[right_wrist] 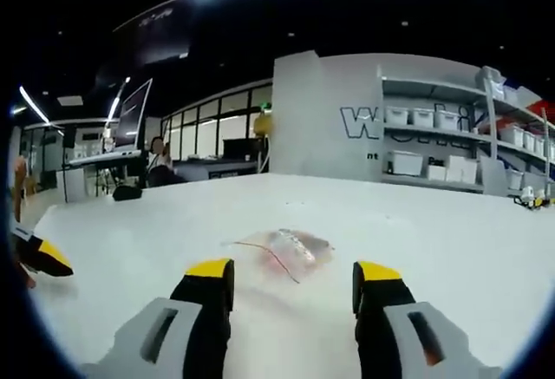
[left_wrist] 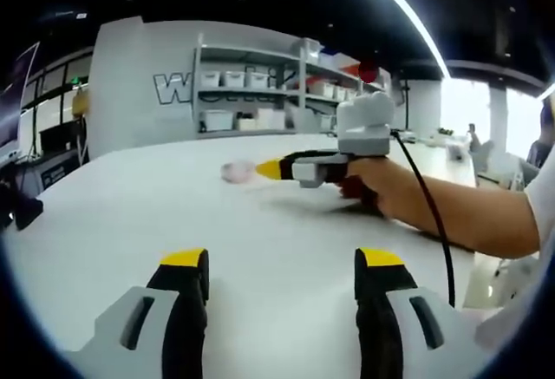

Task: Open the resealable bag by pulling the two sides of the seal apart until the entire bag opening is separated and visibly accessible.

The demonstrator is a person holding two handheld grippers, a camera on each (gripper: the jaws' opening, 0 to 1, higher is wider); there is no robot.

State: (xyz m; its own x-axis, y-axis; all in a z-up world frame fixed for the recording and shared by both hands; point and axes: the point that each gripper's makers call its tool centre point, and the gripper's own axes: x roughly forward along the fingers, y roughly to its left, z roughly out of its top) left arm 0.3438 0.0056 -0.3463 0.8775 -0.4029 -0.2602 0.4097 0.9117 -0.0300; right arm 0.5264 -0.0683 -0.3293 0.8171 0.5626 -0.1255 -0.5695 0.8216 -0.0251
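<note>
The bag (right_wrist: 290,251) lies flat on the white table (right_wrist: 451,249), straight ahead of my right gripper (right_wrist: 290,297) and just past its yellow tips, a clear pouch with pinkish contents and a thin red line along one edge; whether the seal is parted I cannot tell. In the left gripper view the bag (left_wrist: 236,171) is a small pale blur farther off on the table (left_wrist: 121,223), right at the nose of the right gripper (left_wrist: 270,169), which comes in from the right, held by a hand (left_wrist: 373,190) with a black cable (left_wrist: 429,214) trailing down over the arm. Touching or just short of the bag, I cannot say. My right jaws stand apart with nothing between them, table showing through the gap. My left gripper (left_wrist: 282,282) hangs low over bare table, jaws wide too, well back from the bag. At the far left edge of the right gripper view I see a yellow tip of the left gripper (right_wrist: 43,258). Nothing lies between either gripper and the bag. Around us: shelving (right_wrist: 451,149) with white bins against a grey wall with lettering, the same shelving (left_wrist: 260,93) in the left gripper view, a dark object (left_wrist: 22,210) at the table's left edge, desks and a seated person (right_wrist: 159,160) far back
</note>
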